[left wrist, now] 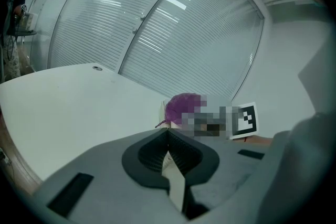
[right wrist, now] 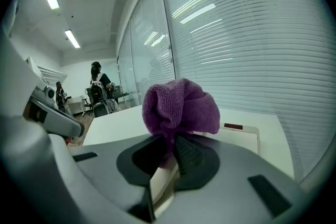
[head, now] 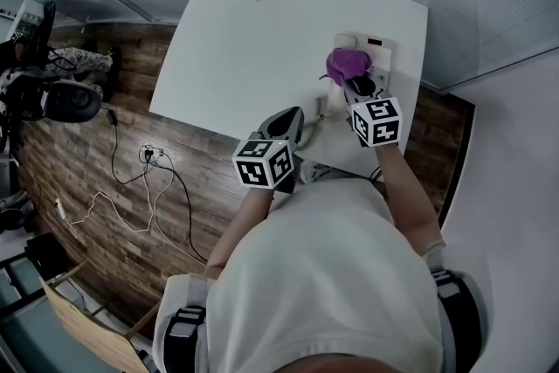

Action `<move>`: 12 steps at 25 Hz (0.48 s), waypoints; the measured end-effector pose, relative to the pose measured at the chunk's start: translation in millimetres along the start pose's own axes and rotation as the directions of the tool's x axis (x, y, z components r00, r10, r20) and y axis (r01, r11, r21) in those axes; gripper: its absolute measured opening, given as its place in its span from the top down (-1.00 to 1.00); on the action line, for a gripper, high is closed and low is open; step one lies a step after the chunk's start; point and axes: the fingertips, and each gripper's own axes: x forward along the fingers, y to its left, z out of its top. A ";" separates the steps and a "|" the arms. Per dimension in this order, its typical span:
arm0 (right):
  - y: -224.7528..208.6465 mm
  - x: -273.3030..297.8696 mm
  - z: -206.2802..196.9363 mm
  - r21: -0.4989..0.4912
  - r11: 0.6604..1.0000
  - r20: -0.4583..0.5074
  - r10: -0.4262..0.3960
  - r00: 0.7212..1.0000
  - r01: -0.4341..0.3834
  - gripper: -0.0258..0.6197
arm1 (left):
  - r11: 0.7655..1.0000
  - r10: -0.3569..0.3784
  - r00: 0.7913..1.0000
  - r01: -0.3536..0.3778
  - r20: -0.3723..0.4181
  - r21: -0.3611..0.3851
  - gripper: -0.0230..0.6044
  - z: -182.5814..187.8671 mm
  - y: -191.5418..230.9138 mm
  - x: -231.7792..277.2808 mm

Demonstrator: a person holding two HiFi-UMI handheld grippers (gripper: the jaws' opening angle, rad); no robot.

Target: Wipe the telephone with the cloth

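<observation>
Right up against the lens in the right gripper view, the right gripper (right wrist: 170, 147) has its jaws clamped on the purple cloth (right wrist: 181, 107), which bunches into a ball just past the tips. Beyond that ball and a little to its right I see the white telephone (right wrist: 244, 139) lying flat on the white table (head: 262, 39).

From the head view, the cloth (head: 347, 64) sits over the left part of the telephone (head: 382, 55), near the table's right edge. The right gripper (head: 360, 87) reaches in from the near side. I can't tell whether the cloth is actually pressing on the casing or is just above it.

I judge the telephone's long axis to run near to far, roughly in line with these jaws. Its uncovered surface lies to the right of the cloth and further away.

My left gripper (head: 293, 116) has its jaws together with nothing between them. It sits at the table's near edge, left of the telephone, so the right hand is clearly the nearer one.
</observation>
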 end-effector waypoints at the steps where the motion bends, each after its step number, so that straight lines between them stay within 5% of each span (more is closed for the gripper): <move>1: 1.7 -0.9 -1.6 -0.001 1.000 -0.002 0.001 1.000 -0.001 0.78 | 1.000 0.000 1.000 0.000 0.000 0.001 0.86 -0.6 0.2 -1.2; 12: 21.2 -21.0 -25.1 0.002 1.000 -0.027 0.025 0.999 -0.025 0.78 | 1.000 -0.005 1.000 0.005 0.000 0.006 0.86 -14.8 -10.0 -14.5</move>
